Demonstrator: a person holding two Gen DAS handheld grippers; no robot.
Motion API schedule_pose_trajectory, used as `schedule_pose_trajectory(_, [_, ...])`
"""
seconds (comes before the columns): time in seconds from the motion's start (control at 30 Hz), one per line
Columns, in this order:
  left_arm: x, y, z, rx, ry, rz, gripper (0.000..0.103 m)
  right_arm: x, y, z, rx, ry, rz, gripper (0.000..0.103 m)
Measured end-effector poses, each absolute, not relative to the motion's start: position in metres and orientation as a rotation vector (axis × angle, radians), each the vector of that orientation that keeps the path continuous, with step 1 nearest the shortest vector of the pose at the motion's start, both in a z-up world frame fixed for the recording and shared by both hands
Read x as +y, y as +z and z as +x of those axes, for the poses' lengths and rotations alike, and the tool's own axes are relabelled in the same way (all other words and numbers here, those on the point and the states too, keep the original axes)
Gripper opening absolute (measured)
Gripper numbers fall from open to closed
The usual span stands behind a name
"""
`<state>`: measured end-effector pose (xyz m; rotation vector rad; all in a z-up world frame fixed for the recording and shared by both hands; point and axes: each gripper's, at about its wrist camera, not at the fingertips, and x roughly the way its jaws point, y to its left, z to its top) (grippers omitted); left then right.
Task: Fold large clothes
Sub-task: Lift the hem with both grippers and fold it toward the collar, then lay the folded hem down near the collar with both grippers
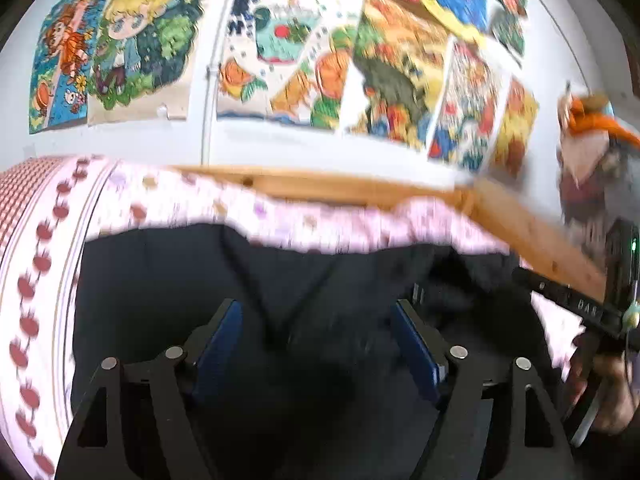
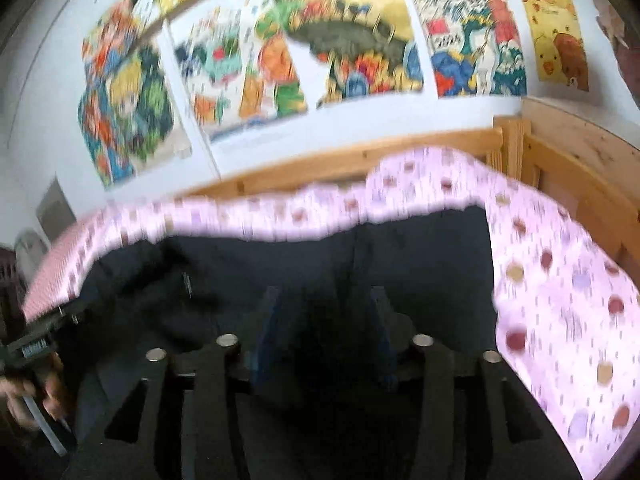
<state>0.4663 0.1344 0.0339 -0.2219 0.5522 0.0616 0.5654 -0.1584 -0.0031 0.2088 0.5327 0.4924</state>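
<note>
Nearest the left wrist lens, the left gripper (image 1: 316,344) stands with its blue-padded fingers (image 1: 218,340) spread wide over the dark garment (image 1: 168,280); nothing is seen between them, and the cloth lies below and beyond them. In the right wrist view, the right gripper (image 2: 326,332) also has its fingers (image 2: 268,328) parted, less widely; motion blur and the dark cloth (image 2: 420,256) behind them leave it unclear whether any fabric is caught, so its hold cannot be confirmed.

Garment: navy or black, lying spread on the pink patterned bedsheet (image 2: 560,300), which shows past the garment's far edge and on its right side. A wooden bed frame (image 2: 440,148) runs beyond the sheet. Colourful puzzle pictures (image 1: 280,60) hang on the white wall above the frame.

At the garment's right edge in the left view, the other handheld device (image 1: 580,308) is visible, gripped by a hand (image 1: 608,400). Both views are blurred.
</note>
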Motion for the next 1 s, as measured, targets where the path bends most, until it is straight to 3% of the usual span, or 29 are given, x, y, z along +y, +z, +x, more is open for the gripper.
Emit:
schedule_pose_trajectory(0.07, [0.137,0.043,0.484,0.527,0.074,-0.265,0.083,-0.151,0.004,0.582,0.539,0.527,0.266,0.057])
schedule_pose_trajectory(0.23, [0.137,0.040,0.531,0.585,0.079,-0.301,0.083,-0.119,-0.001,0.617,0.614,0.561,0.347,0.057])
schedule_pose_trajectory(0.43, [0.139,0.004,0.551,0.731,0.015,-0.287,0.082,-0.077,-0.034,0.625,0.712,0.557,0.099,0.057])
schedule_pose_trajectory(0.7, [0.098,-0.023,0.537,0.855,-0.035,0.173,0.082,-0.057,-0.053,0.613,0.800,0.602,-0.243,0.059])
schedule_pose_trajectory(1.0, [0.085,-0.048,0.551,0.898,0.026,0.275,0.087,-0.043,-0.083,0.620,0.815,0.565,-0.348,0.064])
